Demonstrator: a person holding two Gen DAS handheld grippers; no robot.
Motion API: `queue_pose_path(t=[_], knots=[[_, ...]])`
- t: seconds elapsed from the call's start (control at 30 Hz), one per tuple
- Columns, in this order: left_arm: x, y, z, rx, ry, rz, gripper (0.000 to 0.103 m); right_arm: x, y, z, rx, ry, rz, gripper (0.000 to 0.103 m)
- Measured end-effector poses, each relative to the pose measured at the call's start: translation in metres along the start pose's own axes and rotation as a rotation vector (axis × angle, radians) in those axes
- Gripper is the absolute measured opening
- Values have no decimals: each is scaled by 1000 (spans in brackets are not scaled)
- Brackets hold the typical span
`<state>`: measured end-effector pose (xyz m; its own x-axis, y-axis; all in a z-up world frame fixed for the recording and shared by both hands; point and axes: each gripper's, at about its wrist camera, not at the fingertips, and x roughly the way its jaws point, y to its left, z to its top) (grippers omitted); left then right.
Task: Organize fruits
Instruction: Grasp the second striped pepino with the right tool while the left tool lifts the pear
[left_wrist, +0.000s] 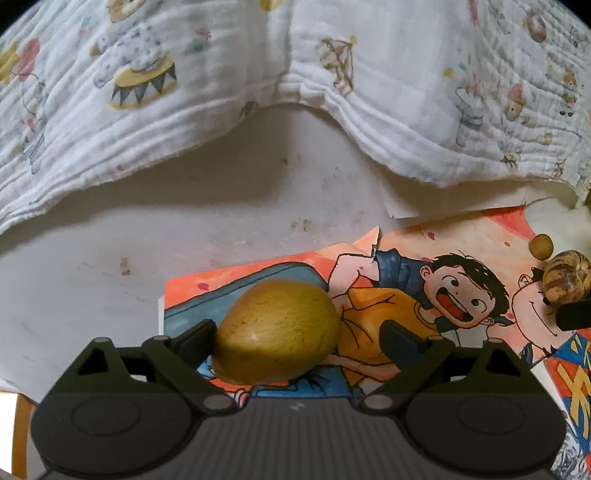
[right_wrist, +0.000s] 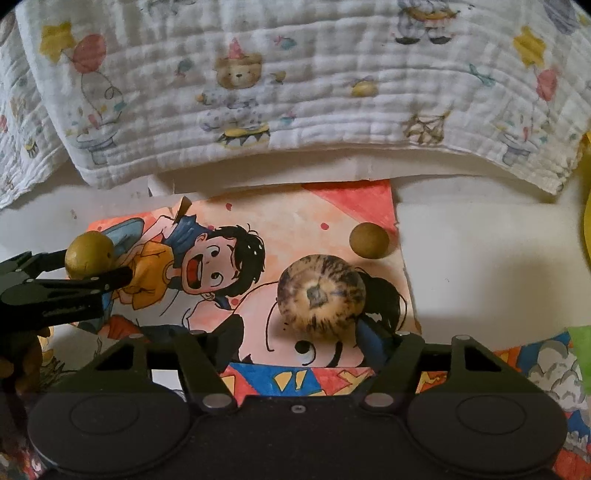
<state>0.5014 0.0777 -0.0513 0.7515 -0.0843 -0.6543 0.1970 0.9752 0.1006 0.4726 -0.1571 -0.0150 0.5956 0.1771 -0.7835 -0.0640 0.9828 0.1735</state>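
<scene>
In the left wrist view, the left gripper (left_wrist: 295, 339) is seen low in the frame with its jaws spread wide around a yellow-green oval fruit (left_wrist: 277, 332); the left finger (left_wrist: 195, 339) lies against the fruit's end while the right finger stands clear of it, so nothing is clamped yet. The fruit rests on a coloured cartoon drawing (left_wrist: 424, 258), which appears to serve as the sorting surface. In the right wrist view, the right gripper (right_wrist: 306, 339) is set partly open at the bottom centre, straddling a mottled brown round fruit (right_wrist: 320, 295); whether the pads touch it cannot be told, since the fingertips are hidden behind it. A small brown ball-shaped fruit (right_wrist: 369, 240) lies just above and right of it, untouched. A printed muslin cloth (right_wrist: 295, 92) is draped across the top of the frame. Both tools seem positioned for simultaneous pickups.
</scene>
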Motion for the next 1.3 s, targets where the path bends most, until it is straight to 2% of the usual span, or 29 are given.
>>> queue_pose_path(t=[0.2, 0.37, 0.5, 0.67, 0.97, 1.3], knots=[[1, -2, 0, 0, -18, 19, 91, 9, 5, 6, -24, 17, 25, 68], [2, 3, -3, 5, 2, 25, 89, 17, 6, 14, -27, 30, 54, 68], [7, 15, -3, -62, 11, -11, 82, 19, 6, 19, -20, 22, 62, 68], [8, 15, -2, -39, -10, 4, 76, 17, 1, 19, 8, 24, 71, 68], [11, 9, -2, -29, -10, -41, 75, 14, -11, 29, 44, -23, 52, 68], [8, 2, -2, -3, -18, -44, 75, 31, -21, 46, 127, -32, 39, 68]])
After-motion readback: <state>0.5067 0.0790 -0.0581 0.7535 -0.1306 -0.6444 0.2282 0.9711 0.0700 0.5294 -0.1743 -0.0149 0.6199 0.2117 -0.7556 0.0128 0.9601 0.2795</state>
